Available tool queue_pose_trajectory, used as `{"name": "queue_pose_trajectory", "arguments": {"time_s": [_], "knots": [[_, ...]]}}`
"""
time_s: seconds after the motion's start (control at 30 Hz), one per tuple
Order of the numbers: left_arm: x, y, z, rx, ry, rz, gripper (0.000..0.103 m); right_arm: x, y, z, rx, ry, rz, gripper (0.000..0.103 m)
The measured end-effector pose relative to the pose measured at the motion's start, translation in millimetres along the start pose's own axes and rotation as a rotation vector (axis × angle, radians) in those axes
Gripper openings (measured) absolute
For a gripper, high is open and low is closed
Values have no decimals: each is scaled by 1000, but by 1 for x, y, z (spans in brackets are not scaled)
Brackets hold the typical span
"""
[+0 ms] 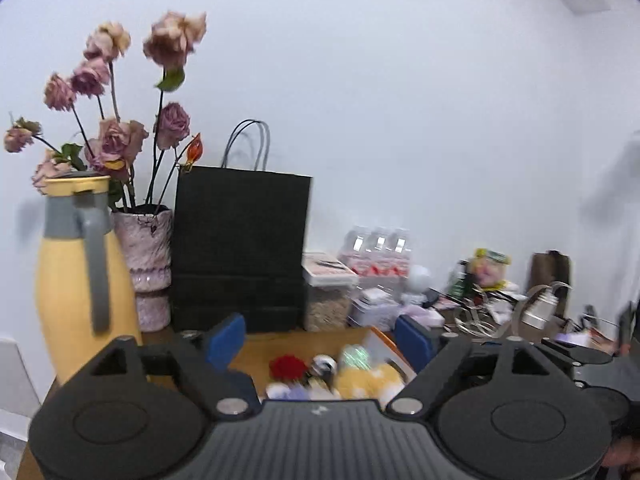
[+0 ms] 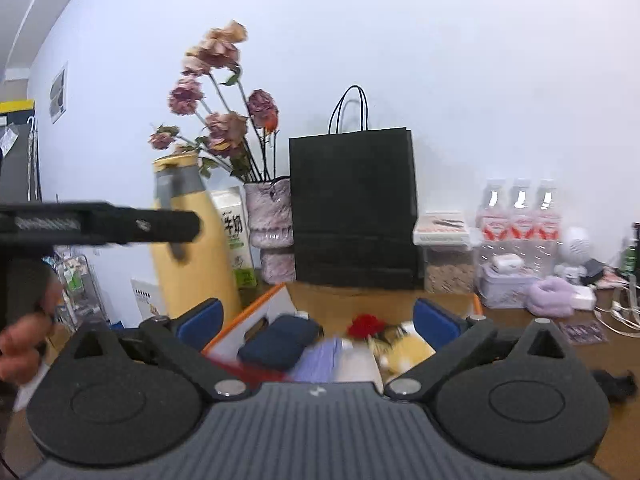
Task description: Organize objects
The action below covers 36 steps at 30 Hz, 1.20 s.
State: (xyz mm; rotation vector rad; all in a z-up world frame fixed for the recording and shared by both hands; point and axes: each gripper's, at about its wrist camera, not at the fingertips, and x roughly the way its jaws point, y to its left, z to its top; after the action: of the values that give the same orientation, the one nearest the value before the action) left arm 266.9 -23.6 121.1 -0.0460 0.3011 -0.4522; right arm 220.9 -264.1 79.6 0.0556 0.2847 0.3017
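A plain white wall [image 2: 460,60] rises behind a cluttered wooden table [image 2: 360,300] under soft, even light.

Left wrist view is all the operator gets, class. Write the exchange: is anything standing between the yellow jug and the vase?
Observer: Yes. The right wrist view shows a milk carton standing between the yellow jug and the vase.
Operator: What lies in the box besides the red flower?
Observer: A dark blue pouch lies at the left end of the box.
Operator: Anything near the water bottles I miss?
Observer: A lilac fluffy item lies on the table in front of the water bottles.
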Motion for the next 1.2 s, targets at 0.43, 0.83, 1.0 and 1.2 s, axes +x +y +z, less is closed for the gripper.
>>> {"name": "queue_pose_trajectory", "arguments": {"time_s": [0.43, 0.83, 1.0, 1.2], "knots": [[-100, -41, -145, 5, 231, 79, 91, -104, 29, -112, -60, 177, -177, 103], [-50, -25, -185, -48, 360, 116, 51, -82, 25, -130, -6, 208, -160, 72], [-24, -26, -196, -37, 414, 67, 30, -43, 16, -132, 5, 269, -148, 62], [-18, -29, -198, 22, 420, 47, 6, 15, 13, -121, -60, 285, -123, 58]]}}
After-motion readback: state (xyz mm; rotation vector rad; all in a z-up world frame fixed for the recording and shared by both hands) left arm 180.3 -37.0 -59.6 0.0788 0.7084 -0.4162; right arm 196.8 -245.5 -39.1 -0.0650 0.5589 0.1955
